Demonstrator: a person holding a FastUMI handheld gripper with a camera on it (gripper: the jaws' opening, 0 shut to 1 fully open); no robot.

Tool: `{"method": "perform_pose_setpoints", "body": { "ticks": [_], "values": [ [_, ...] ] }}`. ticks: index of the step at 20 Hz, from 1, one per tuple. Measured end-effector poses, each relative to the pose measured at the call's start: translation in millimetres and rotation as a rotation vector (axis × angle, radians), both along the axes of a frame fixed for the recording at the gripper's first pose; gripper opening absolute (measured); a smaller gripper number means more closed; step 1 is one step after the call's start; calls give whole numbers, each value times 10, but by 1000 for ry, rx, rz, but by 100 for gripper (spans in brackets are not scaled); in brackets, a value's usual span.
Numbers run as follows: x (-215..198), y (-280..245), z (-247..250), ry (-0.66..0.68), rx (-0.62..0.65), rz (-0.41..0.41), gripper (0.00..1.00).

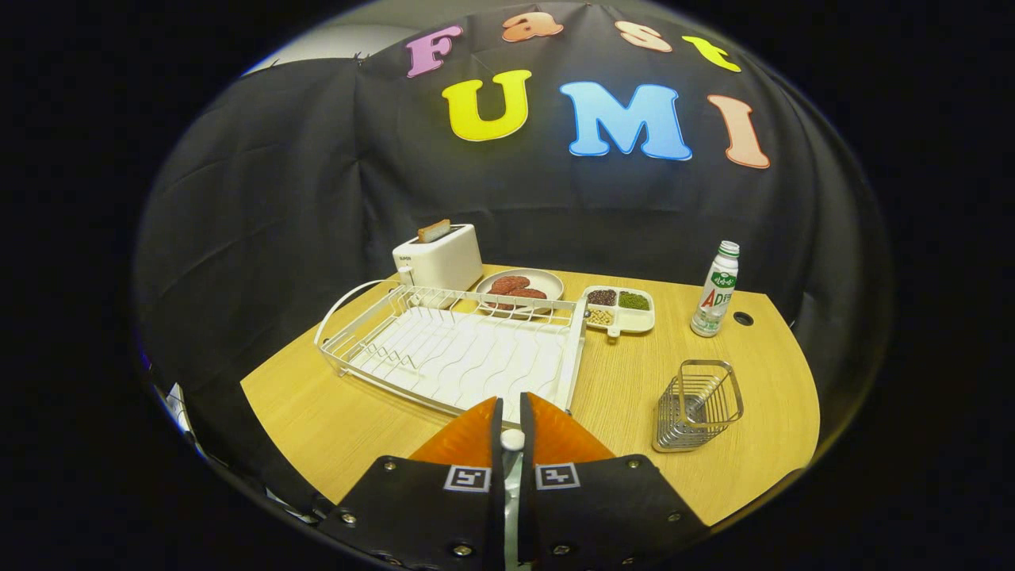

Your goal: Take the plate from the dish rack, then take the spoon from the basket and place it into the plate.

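Note:
My gripper (511,406) hangs above the near edge of the white wire dish rack (456,349), and its fingers are pressed close together. A thin white piece with a rounded end (512,439) is clamped in the narrow slot between them. I cannot tell whether it is a spoon handle or a plate rim. No plate stands in the rack's slots. The metal wire basket (698,404) stands on the wooden table (333,420), ahead and to the right of the fingers. What it holds is unclear.
Behind the rack are a white toaster (438,258) with a slice in it and a round dish of brown patties (519,287). A divided tray of beans (619,308) and a small bottle (716,289) stand further right.

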State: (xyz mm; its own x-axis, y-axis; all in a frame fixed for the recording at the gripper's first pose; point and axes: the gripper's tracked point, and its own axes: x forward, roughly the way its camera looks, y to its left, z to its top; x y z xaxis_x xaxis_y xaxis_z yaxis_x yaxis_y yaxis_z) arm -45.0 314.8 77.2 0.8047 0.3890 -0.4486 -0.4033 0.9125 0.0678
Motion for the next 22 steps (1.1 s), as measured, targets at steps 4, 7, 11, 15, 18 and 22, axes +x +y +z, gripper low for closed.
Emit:
{"method": "perform_pose_setpoints", "body": {
  "ticks": [4, 7, 11, 15, 18, 22],
  "values": [
    [-39, 84, -43, 14, 21, 15, 8],
    [-78, 90, -36, 26, 25, 31, 13],
    [-127, -50, 22, 9, 3, 30, 14],
    [-160, -303, 198, -40, 13, -4, 24],
    [-109, -588, 435, -110, 15, -72, 30],
    [-59, -1018, 1069, -243, 56, -187, 33]
  ]
}}
